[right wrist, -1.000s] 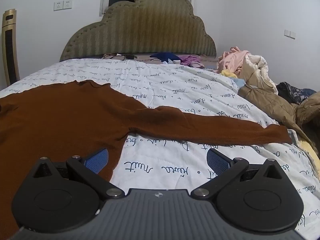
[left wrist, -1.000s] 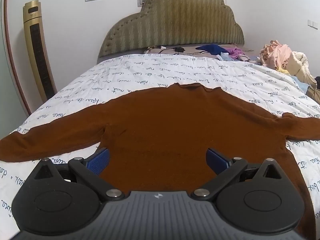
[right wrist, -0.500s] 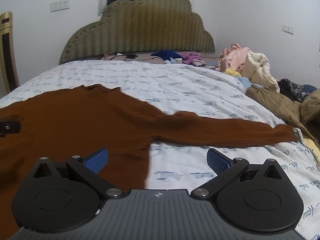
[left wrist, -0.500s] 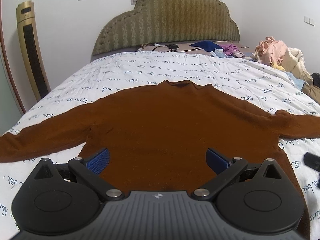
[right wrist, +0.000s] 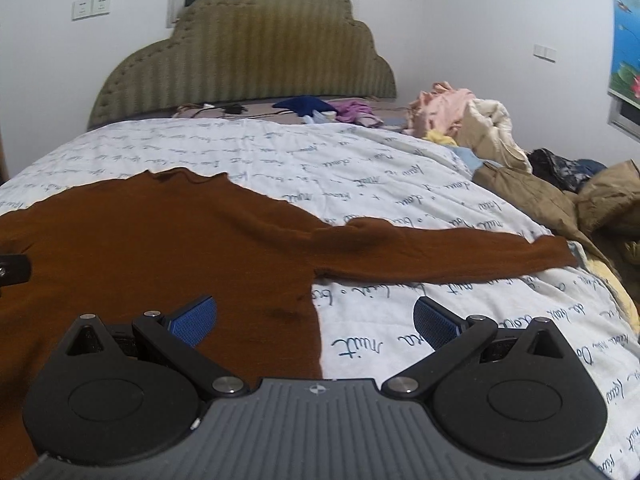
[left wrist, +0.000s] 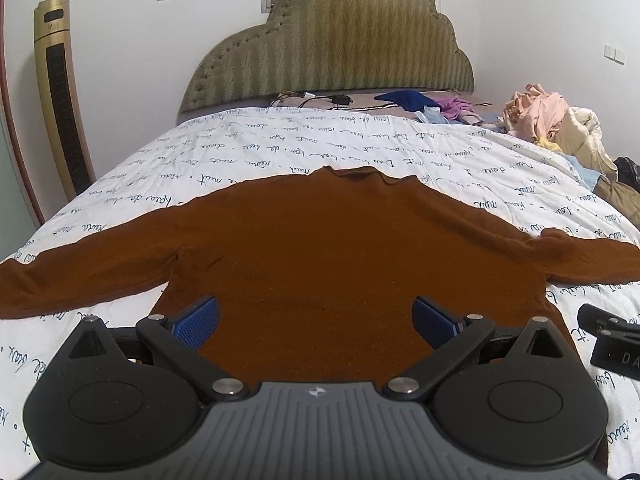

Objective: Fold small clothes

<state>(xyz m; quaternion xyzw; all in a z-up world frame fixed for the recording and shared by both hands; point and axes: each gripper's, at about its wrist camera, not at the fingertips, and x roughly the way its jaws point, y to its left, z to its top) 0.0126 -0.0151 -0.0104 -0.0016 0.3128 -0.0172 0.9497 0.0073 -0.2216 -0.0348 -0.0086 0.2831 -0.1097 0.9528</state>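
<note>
A brown long-sleeved sweater [left wrist: 320, 248] lies flat on the bed, collar toward the headboard, both sleeves spread out sideways. My left gripper [left wrist: 316, 318] is open and empty over the sweater's lower body. My right gripper [right wrist: 316, 320] is open and empty above the sweater's right side edge [right wrist: 312, 312], with the right sleeve [right wrist: 440, 256] stretching away to the right. The right gripper's tip shows at the right edge of the left wrist view [left wrist: 612, 340]. The left gripper's tip shows at the left edge of the right wrist view [right wrist: 14, 270].
The bed has a white quilt with script print [left wrist: 304, 152] and an olive padded headboard [left wrist: 340, 48]. A heap of clothes and jackets [right wrist: 500, 148] lies along the right side. Small garments and cables [left wrist: 400, 100] lie by the headboard. A tall gold fan [left wrist: 60, 92] stands at left.
Both grippers have drawn back and shifted right a little, both staying open. Each gripper's tip has come into the other's view.
</note>
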